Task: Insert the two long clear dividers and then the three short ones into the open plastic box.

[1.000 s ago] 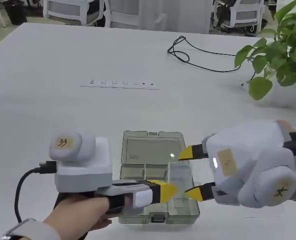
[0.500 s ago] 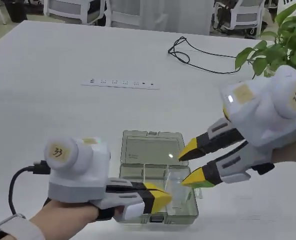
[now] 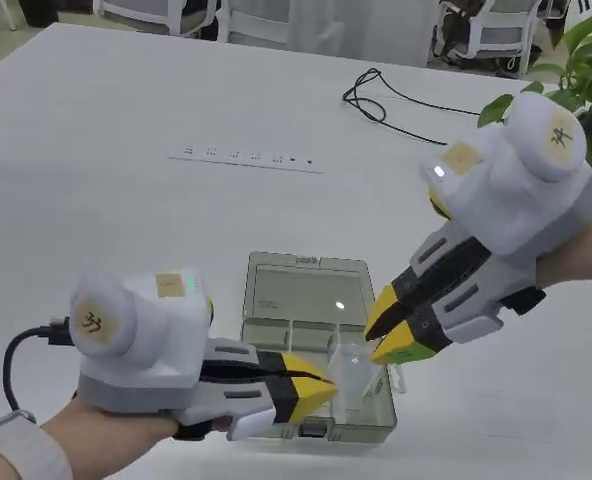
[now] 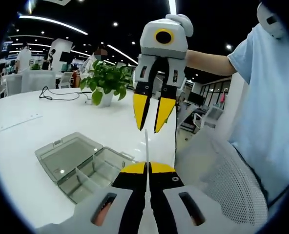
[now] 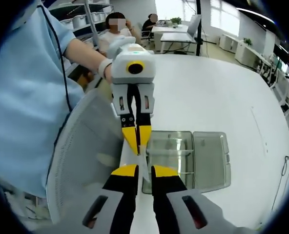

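Note:
The open clear plastic box point(image 3: 296, 295) lies on the white table, its lid flat behind a tray that holds dividers. My left gripper point(image 3: 321, 388) hovers over the tray's front, shut on a clear divider point(image 3: 358, 368) that stands on edge. In the left gripper view the divider point(image 4: 146, 146) rises as a thin line from the closed jaws point(image 4: 147, 168), with the box point(image 4: 66, 156) to the left. My right gripper point(image 3: 379, 338) points down-left at it, open, its yellow tips point(image 4: 150, 124) straddling the divider's far edge. From the right gripper point(image 5: 144, 171), the left gripper point(image 5: 136, 141) faces me above the box point(image 5: 208, 156).
A white power strip point(image 3: 246, 158) lies mid-table and a black cable point(image 3: 396, 105) coils at the back right. A potted plant point(image 3: 576, 60) stands at the right edge. Office chairs stand beyond the table. A mesh chair back point(image 4: 217, 170) is close to the table's near edge.
The right gripper rose, tipped to point down-left and closed in on the divider. The left gripper shifted slightly, still holding the divider over the box.

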### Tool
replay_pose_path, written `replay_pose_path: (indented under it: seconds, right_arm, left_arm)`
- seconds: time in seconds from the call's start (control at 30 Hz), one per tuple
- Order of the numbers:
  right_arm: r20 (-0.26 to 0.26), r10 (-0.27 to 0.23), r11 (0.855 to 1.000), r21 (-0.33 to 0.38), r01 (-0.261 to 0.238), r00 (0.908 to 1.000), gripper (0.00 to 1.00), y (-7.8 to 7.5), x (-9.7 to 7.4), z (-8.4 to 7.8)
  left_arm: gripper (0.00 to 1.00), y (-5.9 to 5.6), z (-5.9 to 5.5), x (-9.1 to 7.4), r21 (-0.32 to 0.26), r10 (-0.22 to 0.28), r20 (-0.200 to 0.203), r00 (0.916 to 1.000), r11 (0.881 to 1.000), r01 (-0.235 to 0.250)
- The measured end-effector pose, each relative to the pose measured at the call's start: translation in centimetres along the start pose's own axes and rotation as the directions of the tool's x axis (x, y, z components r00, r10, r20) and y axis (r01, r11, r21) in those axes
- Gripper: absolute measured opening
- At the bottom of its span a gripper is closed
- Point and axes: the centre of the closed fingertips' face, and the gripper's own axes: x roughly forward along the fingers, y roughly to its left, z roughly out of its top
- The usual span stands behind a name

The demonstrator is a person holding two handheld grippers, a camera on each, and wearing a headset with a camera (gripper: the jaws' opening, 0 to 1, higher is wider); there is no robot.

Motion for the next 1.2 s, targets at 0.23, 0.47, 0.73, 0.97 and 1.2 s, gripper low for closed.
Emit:
replay_pose_path:
  seconds: [0.23,0.47,0.73,0.97,1.2]
  right_arm:
    - [-0.03,0.039,0.999,-0.02,-0.039,0.9988,0.05,0.6,0.7,0.6]
    - [-0.086,0.062,0.998,-0.02,-0.064,0.9944,0.02,1.0,1.0,0.8]
    - [-0.164,0.051,0.997,-0.045,-0.059,0.9851,0.02,0.9,1.4,0.8]
    - [-0.229,0.002,0.998,-0.064,-0.017,0.9733,0.02,0.3,2.0,0.8]
    - [-0.24,0.009,0.998,-0.06,-0.024,0.9708,0.02,0.4,2.3,0.9]
  left_arm:
    - [0.0,-0.1,-0.1,-0.5,0.029,-0.007,-0.005,1.0,1.0,0.008]
    - [0.0,-0.2,-0.5,-0.6,0.023,-0.018,-0.017,0.9997,1.0,0.018]
    - [0.0,-0.3,-0.9,-0.6,0.02,-0.023,-0.046,0.9987,1.0,0.024]
    - [0.0,0.6,-1.4,-0.7,0.004,0.012,-0.064,0.9979,1.0,-0.012]
    - [0.0,0.8,-1.7,-1.1,-0.001,0.028,-0.066,0.9974,1.0,-0.028]
